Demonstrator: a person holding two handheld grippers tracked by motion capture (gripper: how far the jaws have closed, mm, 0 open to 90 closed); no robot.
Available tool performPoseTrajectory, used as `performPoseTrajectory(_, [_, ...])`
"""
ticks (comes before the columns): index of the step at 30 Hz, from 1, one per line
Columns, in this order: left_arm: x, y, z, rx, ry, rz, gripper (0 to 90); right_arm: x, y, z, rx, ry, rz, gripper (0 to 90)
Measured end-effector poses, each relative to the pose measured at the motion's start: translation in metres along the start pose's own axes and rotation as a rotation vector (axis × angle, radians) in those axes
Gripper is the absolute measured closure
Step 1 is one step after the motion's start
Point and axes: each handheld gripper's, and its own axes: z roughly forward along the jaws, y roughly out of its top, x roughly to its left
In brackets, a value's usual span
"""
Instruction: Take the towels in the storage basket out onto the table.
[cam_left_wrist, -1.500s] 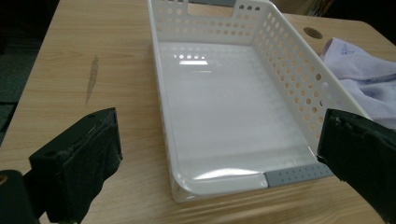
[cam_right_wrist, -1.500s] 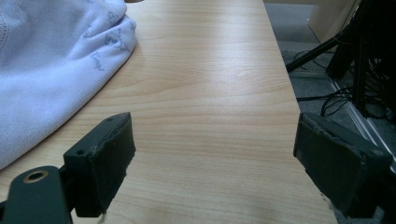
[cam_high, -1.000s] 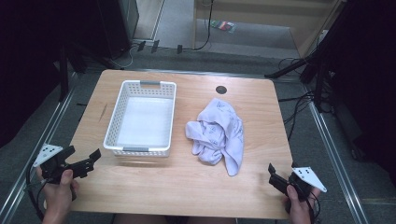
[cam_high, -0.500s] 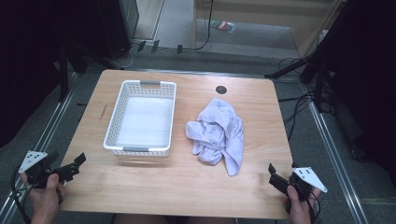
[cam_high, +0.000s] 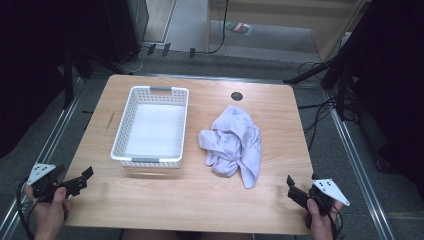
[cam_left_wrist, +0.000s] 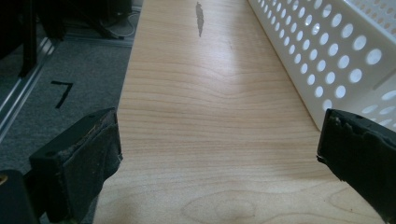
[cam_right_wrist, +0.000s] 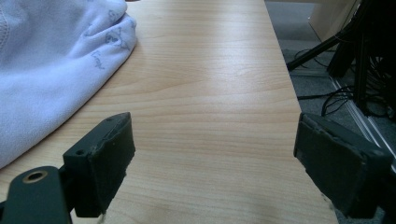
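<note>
A black mark shaped like the number 7 (cam_left_wrist: 62, 92) is on the grey floor (cam_left_wrist: 70, 65) beside the counter (cam_left_wrist: 205, 121). The cloth (cam_right_wrist: 51, 65) has small grey prints, too blurry to read.

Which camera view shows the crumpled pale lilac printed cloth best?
The high view: the whole crumpled pale lilac printed cloth lies in sight beside the white perforated plastic basket. The right gripper view shows one edge; the left gripper view shows the basket wall.

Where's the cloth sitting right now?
In the high view the crumpled white cloth lies right of centre on the table, beside the white basket, with the right tool near the front edge.
</note>
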Motion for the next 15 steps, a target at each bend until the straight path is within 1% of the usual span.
performPoseTrajectory(2, [0.0001, 0.0002, 0.0001, 0.011, 0.005, 0.0, 0.3, 0.0, 0.0, 0.0, -0.001, 0.0, -0.001, 12.5])
performPoseTrajectory(9, [-0.0018, -0.0006, 0.002, 0.013, 0.007, 0.01, 0.4, -0.0002, 0.0, -0.0001, -0.002, 0.002, 0.002, 12.5])
performPoseTrajectory(15, [-0.001, -0.0003, 0.0017, 0.009, 0.005, 0.003, 0.4, -0.0003, 0.0, 0.0001, -0.002, 0.005, -0.002, 12.5])
